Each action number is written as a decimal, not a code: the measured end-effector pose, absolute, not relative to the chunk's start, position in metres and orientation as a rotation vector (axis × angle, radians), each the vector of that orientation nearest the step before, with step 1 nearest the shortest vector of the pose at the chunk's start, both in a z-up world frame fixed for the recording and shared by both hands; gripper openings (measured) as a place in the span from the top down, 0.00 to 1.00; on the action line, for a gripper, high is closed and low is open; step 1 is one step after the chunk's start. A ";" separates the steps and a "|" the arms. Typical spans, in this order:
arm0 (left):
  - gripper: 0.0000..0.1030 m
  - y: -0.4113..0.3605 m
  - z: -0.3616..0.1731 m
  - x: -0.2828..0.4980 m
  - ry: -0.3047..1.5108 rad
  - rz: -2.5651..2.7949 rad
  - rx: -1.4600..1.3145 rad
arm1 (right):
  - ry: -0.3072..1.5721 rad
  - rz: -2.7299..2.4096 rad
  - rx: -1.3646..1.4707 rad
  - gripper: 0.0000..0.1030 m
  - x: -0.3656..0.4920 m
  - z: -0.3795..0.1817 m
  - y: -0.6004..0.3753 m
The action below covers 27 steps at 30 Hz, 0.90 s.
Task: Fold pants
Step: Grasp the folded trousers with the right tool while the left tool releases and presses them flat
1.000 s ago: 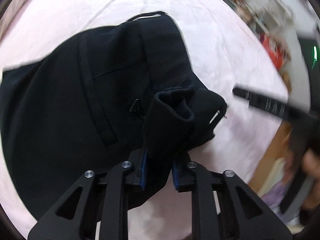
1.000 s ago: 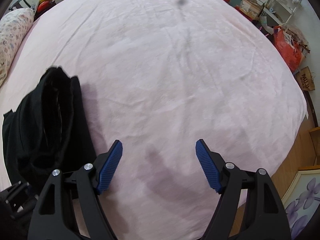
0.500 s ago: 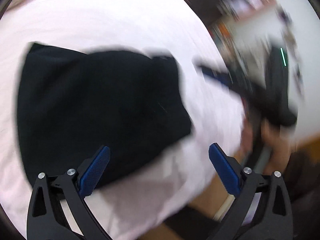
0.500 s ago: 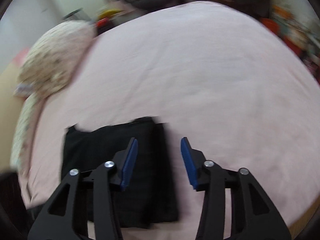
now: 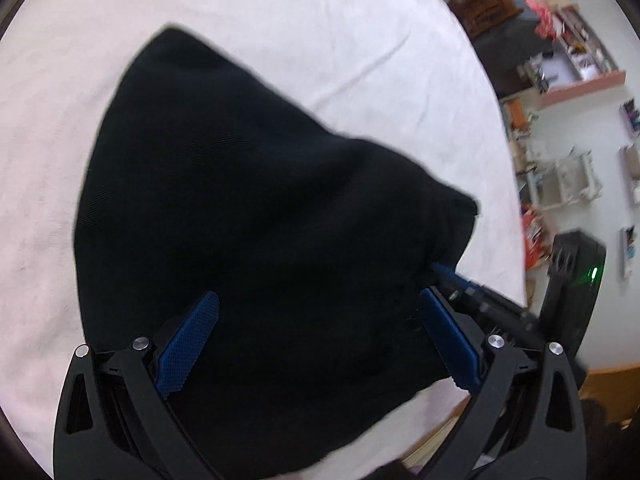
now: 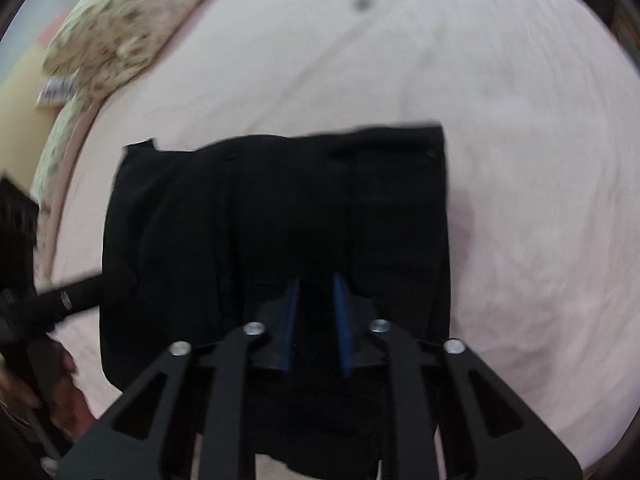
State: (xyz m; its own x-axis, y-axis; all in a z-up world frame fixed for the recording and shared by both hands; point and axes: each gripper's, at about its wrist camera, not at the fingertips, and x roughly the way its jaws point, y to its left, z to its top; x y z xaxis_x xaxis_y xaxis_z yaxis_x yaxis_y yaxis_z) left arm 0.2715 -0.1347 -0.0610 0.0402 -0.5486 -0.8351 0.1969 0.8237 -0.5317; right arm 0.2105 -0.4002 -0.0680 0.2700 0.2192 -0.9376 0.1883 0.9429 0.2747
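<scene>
The black pants [image 5: 260, 208] lie folded into a compact pad on the pink bed sheet [image 5: 280, 20]. My left gripper [image 5: 320, 340] hovers just over their near part, open wide, its blue pads [image 5: 188, 344] pressing on nothing. In the right wrist view the pants [image 6: 280, 208] fill the middle. My right gripper [image 6: 316, 312] is at their near edge, its jaws closing to a narrow gap with black cloth between the pads. From the left wrist view, the right gripper [image 5: 452, 280] noses into the pants' right edge.
A flowered pillow [image 6: 120, 32] lies at the bed's far left corner. Cluttered shelves [image 5: 560, 60] and floor items stand beyond the bed's right side. A person's hand [image 6: 60, 380] holds the left gripper's handle. The sheet [image 6: 520, 160] spreads right of the pants.
My left gripper let go of the bunched pants end and opened wide; the pants now lie flatter. My right gripper swung from bare sheet over the pants and its jaws narrowed.
</scene>
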 end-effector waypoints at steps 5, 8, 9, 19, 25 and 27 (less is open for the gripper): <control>0.01 -0.133 -0.051 0.273 1.425 -0.585 -0.325 | 1.314 0.033 0.327 0.82 0.210 -0.064 -0.391; 0.01 -0.123 -0.029 0.282 1.365 -0.608 -0.357 | 1.223 0.051 0.336 0.60 0.208 -0.034 -0.390; 0.01 -0.121 -0.025 0.285 1.345 -0.611 -0.359 | 1.178 0.045 0.326 0.58 0.209 -0.022 -0.391; 0.01 -0.133 -0.051 0.333 1.402 -0.536 -0.320 | 1.246 -0.009 0.251 0.56 0.251 -0.042 -0.390; 0.01 -0.134 -0.067 0.340 1.422 -0.497 -0.331 | 1.266 -0.016 0.242 0.53 0.259 -0.055 -0.386; 0.01 -0.135 -0.062 0.337 1.415 -0.501 -0.317 | 1.264 -0.017 0.229 0.53 0.259 -0.055 -0.385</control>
